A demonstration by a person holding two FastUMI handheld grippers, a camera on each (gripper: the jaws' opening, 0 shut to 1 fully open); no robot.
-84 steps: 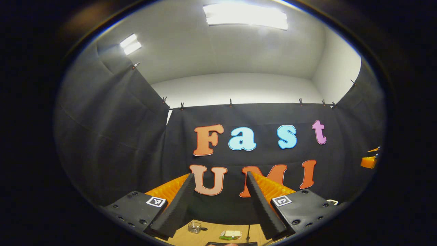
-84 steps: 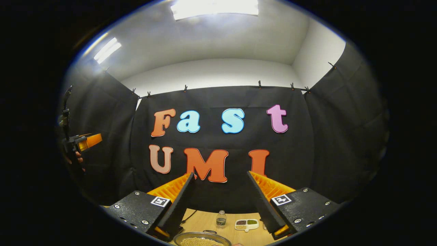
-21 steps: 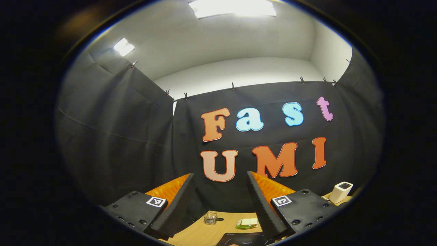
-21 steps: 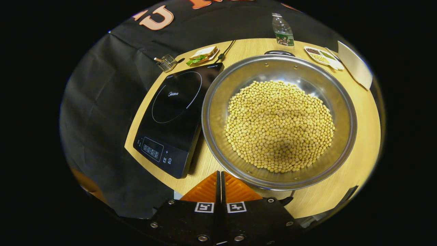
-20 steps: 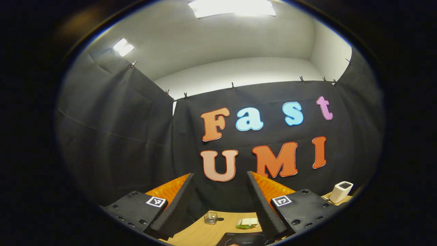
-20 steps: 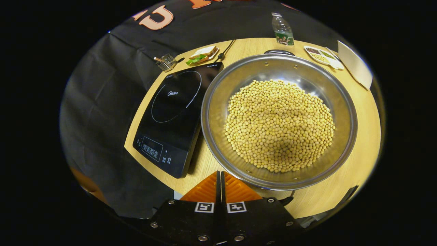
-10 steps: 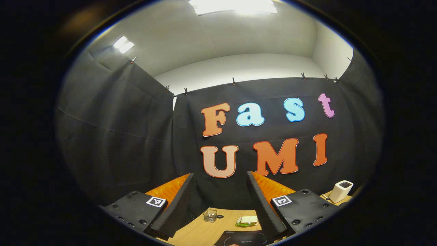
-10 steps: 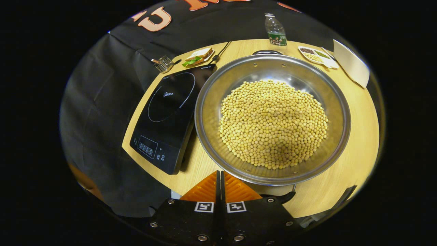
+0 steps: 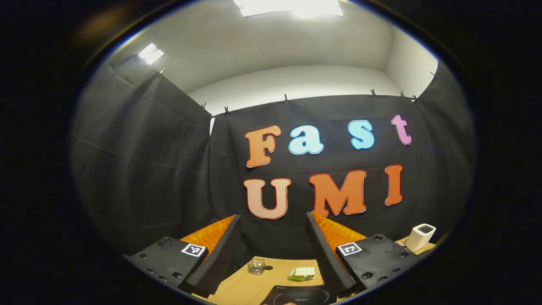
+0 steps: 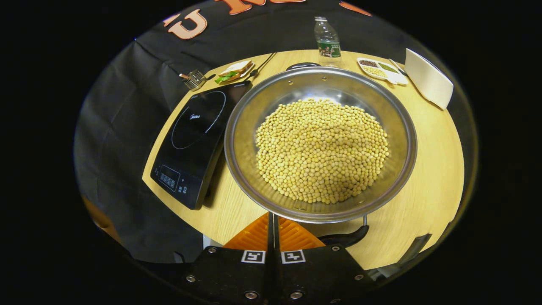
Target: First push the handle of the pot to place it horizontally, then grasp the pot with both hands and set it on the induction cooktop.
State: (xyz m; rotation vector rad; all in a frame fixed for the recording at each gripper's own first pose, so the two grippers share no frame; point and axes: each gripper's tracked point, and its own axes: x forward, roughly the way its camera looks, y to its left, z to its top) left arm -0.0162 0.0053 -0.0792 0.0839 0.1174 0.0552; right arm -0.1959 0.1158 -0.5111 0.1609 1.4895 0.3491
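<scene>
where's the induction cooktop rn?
In the right gripper view the induction cooktop lies on the wooden table, just left of the bean-filled pot, with the sandwich behind it. The left gripper view shows its edge at the bottom.

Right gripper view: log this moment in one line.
right gripper: fingers together by steel pot of yellow beans | black induction cooktop: bare
</scene>
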